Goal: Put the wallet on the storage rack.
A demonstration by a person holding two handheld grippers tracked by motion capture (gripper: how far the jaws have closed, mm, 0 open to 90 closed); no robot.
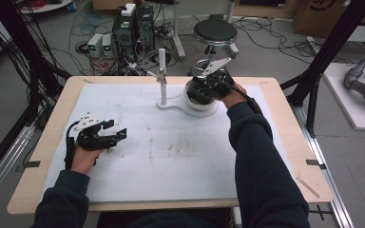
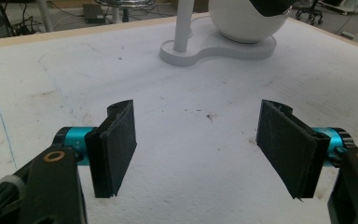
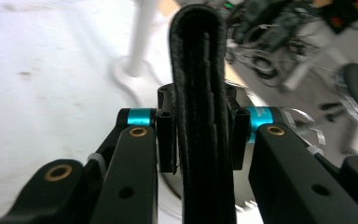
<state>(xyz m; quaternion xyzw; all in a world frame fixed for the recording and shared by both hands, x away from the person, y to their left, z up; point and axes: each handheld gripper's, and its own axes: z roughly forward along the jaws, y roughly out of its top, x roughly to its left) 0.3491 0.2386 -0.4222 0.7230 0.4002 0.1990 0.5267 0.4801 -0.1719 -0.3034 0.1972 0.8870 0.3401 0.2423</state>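
Right claw (image 3: 200, 135) clamped on a black folded leather wallet (image 3: 200, 93), over the white round bowl (image 1: 200, 102) at 1 o'clock of the desk (image 1: 43, 142). Left claw (image 2: 205, 144) apart, idle at 9 o'clock. Risk: wallet slipping through smooth pads, or knocking the white thin stand post (image 1: 162, 76).

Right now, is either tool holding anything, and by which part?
Right tool is shut on a black folded leather piece, clamped across its flat sides, folded edge sticking out. Left tool is open, holding nothing.

White stand (image 1: 163, 76) blocks the far middle; near mat (image 1: 171, 156) open.
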